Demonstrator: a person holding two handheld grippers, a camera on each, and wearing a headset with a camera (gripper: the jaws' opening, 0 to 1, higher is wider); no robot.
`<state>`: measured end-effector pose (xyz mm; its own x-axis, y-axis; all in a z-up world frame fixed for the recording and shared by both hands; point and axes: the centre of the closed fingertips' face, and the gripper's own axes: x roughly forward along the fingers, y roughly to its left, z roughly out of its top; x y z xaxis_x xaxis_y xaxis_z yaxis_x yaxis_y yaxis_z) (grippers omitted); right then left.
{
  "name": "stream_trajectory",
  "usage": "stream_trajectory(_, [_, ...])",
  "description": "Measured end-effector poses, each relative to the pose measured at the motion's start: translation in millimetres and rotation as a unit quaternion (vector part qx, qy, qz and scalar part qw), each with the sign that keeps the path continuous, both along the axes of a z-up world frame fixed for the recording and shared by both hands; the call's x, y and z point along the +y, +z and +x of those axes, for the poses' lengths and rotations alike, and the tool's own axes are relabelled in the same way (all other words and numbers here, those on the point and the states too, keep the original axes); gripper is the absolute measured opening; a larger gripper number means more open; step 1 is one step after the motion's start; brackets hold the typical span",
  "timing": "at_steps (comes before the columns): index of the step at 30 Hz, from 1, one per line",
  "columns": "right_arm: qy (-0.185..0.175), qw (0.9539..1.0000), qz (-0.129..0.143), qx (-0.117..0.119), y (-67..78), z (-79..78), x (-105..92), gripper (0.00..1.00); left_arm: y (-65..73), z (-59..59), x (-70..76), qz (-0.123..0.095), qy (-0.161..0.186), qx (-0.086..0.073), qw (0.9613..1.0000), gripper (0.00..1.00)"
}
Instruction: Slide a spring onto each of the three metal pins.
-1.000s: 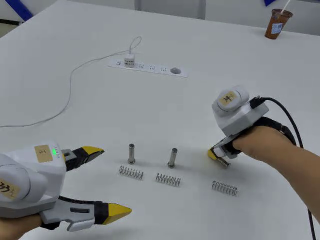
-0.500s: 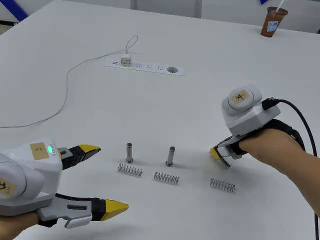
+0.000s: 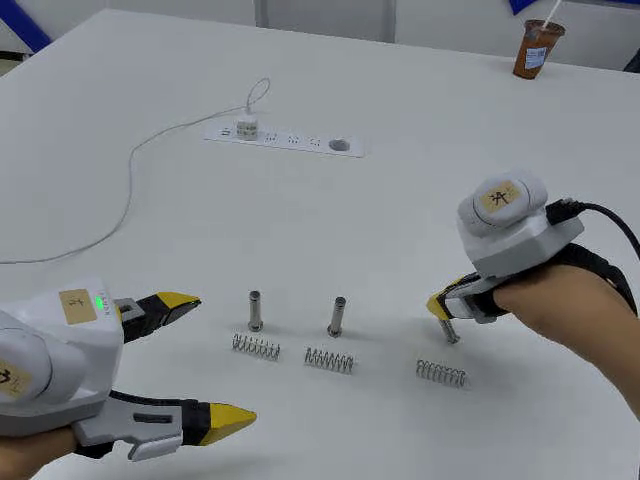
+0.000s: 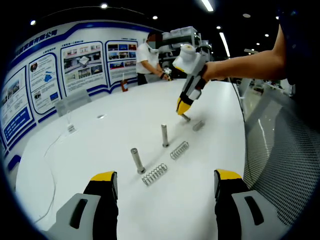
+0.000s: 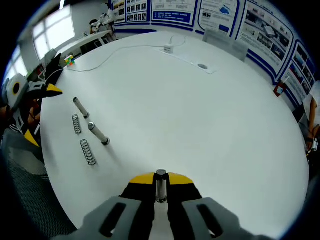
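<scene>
Two metal pins (image 3: 254, 310) (image 3: 337, 316) stand upright on the white table. A third pin (image 5: 160, 185) is clamped in my right gripper (image 3: 441, 312), tilted, its lower end (image 3: 451, 334) near the table. Three springs (image 3: 256, 347) (image 3: 329, 360) (image 3: 441, 374) lie in a row in front of the pins; the right one lies just below the held pin. My left gripper (image 3: 202, 360) hovers open at the lower left, its yellow-tipped jaws wide apart and left of the leftmost pin and spring (image 4: 154, 174).
A white power strip (image 3: 284, 141) with a plugged-in cable (image 3: 130, 175) lies at the back of the table. A brown drink cup (image 3: 532, 47) stands at the far right corner. A person stands beyond the table in the left gripper view.
My right gripper has lifted slightly and shifted right with the pin. The head camera has tilted, so everything sits a little differently. The left gripper stays open.
</scene>
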<state>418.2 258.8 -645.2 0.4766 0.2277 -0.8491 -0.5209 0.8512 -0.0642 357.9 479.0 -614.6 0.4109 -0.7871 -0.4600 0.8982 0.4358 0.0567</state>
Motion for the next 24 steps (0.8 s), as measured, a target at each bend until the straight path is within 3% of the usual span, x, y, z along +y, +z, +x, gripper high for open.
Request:
stream_trajectory(16, [-0.012,0.9995,0.023,-0.020,6.0,-10.3,-3.7,0.09,2.5,-2.9,0.3,0.000,0.001,-0.003,1.0000,0.81])
stream_trajectory(24, [-0.009,0.9988,0.033,-0.034,6.4,-7.6,-3.7,0.09,3.5,-3.6,0.1,-0.001,0.001,-0.005,1.0000,0.81])
